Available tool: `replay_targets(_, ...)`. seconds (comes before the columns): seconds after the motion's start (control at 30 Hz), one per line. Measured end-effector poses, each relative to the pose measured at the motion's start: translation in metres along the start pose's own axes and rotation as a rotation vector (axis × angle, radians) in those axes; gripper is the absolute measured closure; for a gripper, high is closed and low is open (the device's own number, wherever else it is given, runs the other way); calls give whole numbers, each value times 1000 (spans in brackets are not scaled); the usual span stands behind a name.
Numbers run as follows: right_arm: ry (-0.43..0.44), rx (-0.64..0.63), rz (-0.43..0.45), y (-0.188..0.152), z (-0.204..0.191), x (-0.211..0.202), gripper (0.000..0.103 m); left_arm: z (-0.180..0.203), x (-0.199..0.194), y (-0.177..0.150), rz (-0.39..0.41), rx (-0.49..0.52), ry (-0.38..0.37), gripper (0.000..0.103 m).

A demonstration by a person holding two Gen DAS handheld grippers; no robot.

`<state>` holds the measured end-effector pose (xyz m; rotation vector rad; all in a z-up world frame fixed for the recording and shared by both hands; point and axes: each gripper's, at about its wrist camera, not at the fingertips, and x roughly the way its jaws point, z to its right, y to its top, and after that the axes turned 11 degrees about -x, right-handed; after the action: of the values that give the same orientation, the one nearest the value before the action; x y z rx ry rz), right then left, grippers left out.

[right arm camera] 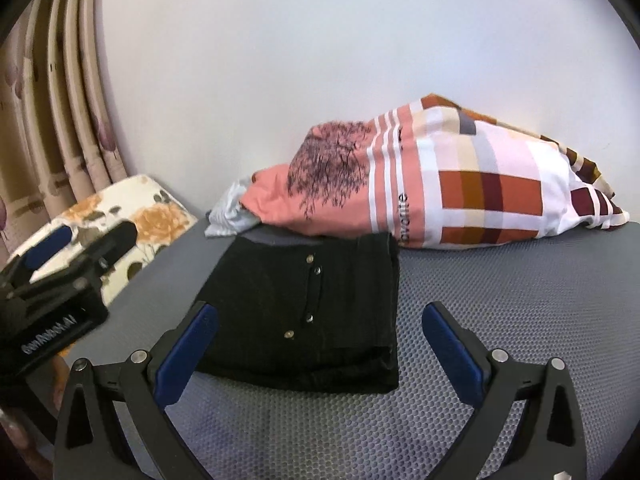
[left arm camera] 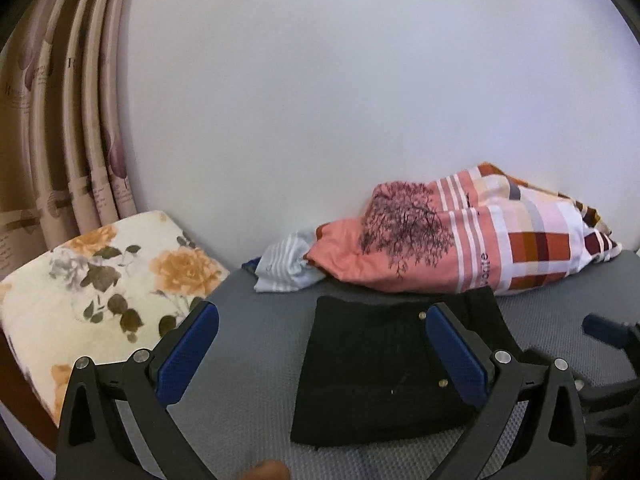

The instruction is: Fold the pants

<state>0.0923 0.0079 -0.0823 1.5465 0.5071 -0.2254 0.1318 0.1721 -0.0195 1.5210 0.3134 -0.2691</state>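
Now we hold both grippers above a grey mat (right arm camera: 500,280) with nothing in either. Our left gripper (left arm camera: 322,344) has its blue-padded fingers (left arm camera: 190,356) spread wide apart, and between them, lower down, we see the pants (left arm camera: 372,372). Our right gripper (right arm camera: 320,344) is likewise spread wide, its fingers (right arm camera: 456,356) clear of any cloth.

The pants are black and lie folded into a compact, roughly square stack on the mat, with small metal buttons showing on the top layer. From the right wrist view the stack sits ahead and a little left of our right gripper, whose left finger overlaps its near left corner in the picture; we cannot tell whether the two touch. The stack's far edge lies against a pillow (right arm camera: 460,184) in pink, white and orange checks with a dark tree print, which rests against a white wall (right arm camera: 320,40). A pale striped cloth (right arm camera: 228,216) pokes out from under the pillow's left end.

To the left of the mat stands a floral cushion (left arm camera: 100,276), cream with orange roses, and behind it hangs a beige curtain (left arm camera: 60,120). In the right wrist view our left gripper shows blurred at the left edge, over the cushion.
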Motion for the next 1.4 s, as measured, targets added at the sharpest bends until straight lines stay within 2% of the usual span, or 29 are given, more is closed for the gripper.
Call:
replay_targets(0.1, -9, 6, 7, 1, 3, -6, 0, 0, -1, -3, -15, -6, -11, 0)
replay_targets(0.23, -17, 15, -7, -2, 8, -7, 0, -6, -1, -7, -60, -62, -105, 0)
replay_targets(0.57, 5, 16, -37, -9, 7, -1, 0, 0, 9, -16, -96, -10, -77, 0)
replay_targets(1.2, 31, 21, -90, -21, 5, 16, 0, -6, 29, -29, -156, -30, -80, 0)
replay_targets(1.4, 36, 18, -100, -24, 4, 19, 0, -4, 31, -34, -114, -14, -41, 0)
